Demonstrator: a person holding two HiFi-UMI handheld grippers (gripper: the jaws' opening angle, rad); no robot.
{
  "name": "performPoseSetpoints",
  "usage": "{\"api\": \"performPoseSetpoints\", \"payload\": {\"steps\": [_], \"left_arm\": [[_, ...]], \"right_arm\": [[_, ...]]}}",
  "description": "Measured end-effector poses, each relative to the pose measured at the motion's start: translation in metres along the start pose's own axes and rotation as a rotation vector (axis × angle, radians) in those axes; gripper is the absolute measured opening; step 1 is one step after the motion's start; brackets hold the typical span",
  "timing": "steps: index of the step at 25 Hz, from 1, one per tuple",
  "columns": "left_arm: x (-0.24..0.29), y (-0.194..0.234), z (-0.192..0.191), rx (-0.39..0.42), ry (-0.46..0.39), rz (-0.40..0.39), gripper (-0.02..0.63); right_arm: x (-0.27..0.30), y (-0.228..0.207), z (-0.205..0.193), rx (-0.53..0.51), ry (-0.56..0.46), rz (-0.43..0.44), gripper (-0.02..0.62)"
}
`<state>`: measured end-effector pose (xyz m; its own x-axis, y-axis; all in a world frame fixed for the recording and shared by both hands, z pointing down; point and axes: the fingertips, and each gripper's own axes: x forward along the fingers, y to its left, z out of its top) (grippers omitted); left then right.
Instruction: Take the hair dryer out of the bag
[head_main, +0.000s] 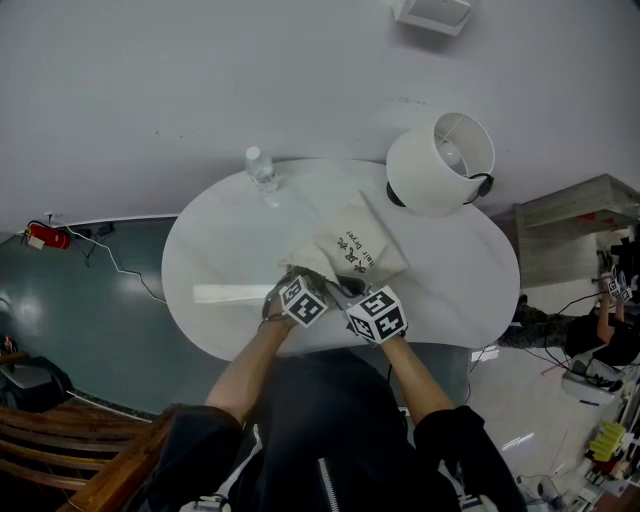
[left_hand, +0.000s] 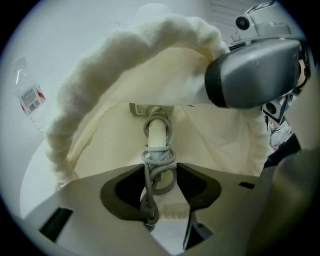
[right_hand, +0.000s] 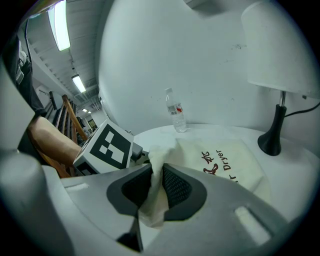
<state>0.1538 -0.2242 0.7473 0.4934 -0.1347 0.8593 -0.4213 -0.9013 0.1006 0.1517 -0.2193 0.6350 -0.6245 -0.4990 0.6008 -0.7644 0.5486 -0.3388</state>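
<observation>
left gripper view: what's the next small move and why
Probably close the left claw on the hair dryer where the grey cord wraps it. The jaws stand apart around it inside the bag, whose mouth the right claw pinches open.

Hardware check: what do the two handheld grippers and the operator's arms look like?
Both the left gripper and right gripper are pale grey moulded shells with dark jaw pads, the right's cross-hatched. Each carries a white cube with black square markers. Operator wears a black short-sleeved top with a front zip; forearms bare.
</observation>
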Motion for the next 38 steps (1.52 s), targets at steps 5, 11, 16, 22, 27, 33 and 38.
{"api": "performPoseSetpoints", "payload": {"steps": [5, 11, 16, 22, 27, 33, 38], "left_arm": [[-0.006, -0.002, 0.001, -0.011, -0.007, 0.001, 0.206], [-0.009, -0.003, -0.004, -0.023, -0.002, 0.003, 0.206], [-0.014, -0.004, -0.008, -0.028, -0.004, 0.010, 0.204], [-0.025, -0.007, -0.011, -0.038, -0.004, 0.010, 0.204], [-0.032, -0.006, -0.018, -0.046, 0.001, 0.021, 0.204], [-0.037, -0.006, -0.029, -0.057, 0.004, 0.024, 0.202], [-0.043, -0.007, -0.034, -0.056, 0.001, 0.028, 0.202]], "right_arm": [[0.001, 0.001, -0.002, 0.001, 0.004, 0.002, 0.052], [0.003, 0.002, -0.004, -0.006, 0.016, 0.005, 0.051], [0.004, 0.002, -0.007, -0.025, 0.030, 0.002, 0.051], [0.007, 0.004, -0.008, -0.047, 0.046, 0.000, 0.051], [0.009, 0.004, -0.010, -0.048, 0.053, 0.004, 0.051], [0.011, 0.004, -0.010, -0.045, 0.056, 0.008, 0.051], [0.012, 0.004, -0.012, -0.046, 0.062, 0.010, 0.051]]}}
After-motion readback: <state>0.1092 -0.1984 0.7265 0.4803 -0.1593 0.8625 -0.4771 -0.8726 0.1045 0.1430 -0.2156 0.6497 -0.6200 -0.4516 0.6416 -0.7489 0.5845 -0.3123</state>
